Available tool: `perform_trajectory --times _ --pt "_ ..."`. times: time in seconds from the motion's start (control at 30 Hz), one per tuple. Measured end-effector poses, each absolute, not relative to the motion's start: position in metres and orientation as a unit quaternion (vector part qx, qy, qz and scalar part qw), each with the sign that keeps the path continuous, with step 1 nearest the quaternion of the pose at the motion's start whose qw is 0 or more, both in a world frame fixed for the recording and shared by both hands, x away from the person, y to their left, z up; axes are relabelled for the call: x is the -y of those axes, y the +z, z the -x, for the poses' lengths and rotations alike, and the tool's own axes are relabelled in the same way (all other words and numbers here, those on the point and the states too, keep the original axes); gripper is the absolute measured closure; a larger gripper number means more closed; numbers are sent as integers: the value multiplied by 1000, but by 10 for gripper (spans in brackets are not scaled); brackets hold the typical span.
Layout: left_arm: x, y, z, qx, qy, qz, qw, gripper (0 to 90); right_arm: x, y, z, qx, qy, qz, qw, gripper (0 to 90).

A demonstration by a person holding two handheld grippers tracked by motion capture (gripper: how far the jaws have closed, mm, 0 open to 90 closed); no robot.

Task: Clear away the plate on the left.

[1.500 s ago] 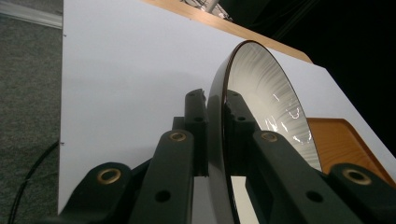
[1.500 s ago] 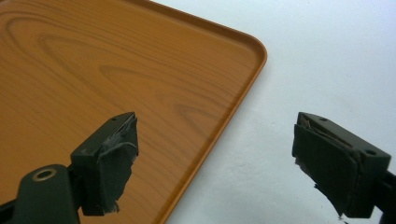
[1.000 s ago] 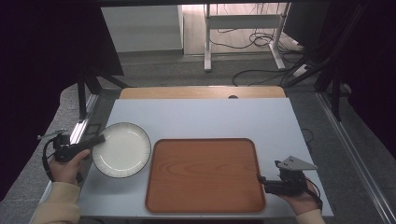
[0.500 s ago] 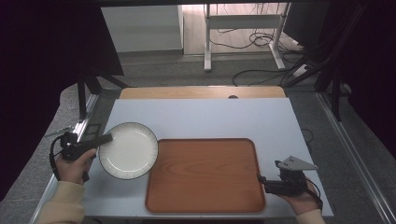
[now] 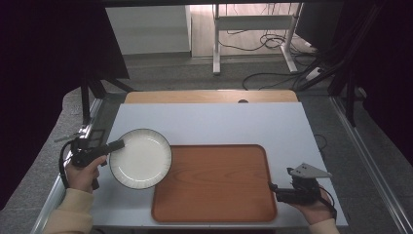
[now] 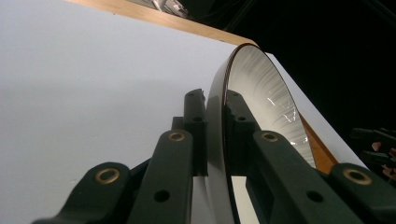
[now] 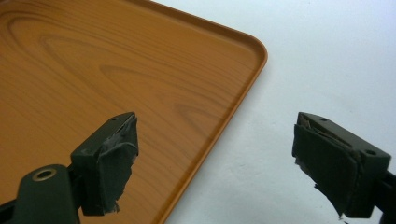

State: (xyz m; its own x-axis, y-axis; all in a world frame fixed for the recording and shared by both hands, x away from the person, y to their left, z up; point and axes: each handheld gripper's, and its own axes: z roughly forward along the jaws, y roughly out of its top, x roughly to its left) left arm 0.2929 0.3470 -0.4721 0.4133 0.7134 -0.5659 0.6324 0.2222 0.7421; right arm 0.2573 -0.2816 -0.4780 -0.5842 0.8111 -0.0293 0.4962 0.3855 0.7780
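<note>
Now plate nearer tray, L fingers pinching rim; R fingers spread.

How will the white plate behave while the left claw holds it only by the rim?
The plate looks rigid and glazed, so it will probably not bend, yet it may slip between the pads. The left claw pinches just one edge, so the far side could sag or swing. It seems ceramic, likely breakable if dropped on the table or the wooden tray.
</note>
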Motion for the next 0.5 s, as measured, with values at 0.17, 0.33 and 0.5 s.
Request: perform_trajectory --times 0.17,0.33,0.5 --pt "-342 -473 -295 -536 30 -627 564 826 281 -478 -257 -806 377 -405 209 147" --pt "-336 -472 -297 -533 28 -631 563 824 281 -478 -257 -806 377 -406 208 147" --pt "-329 -472 -299 -527 23 -633 567 824 281 -478 -257 -806 376 -405 209 147"
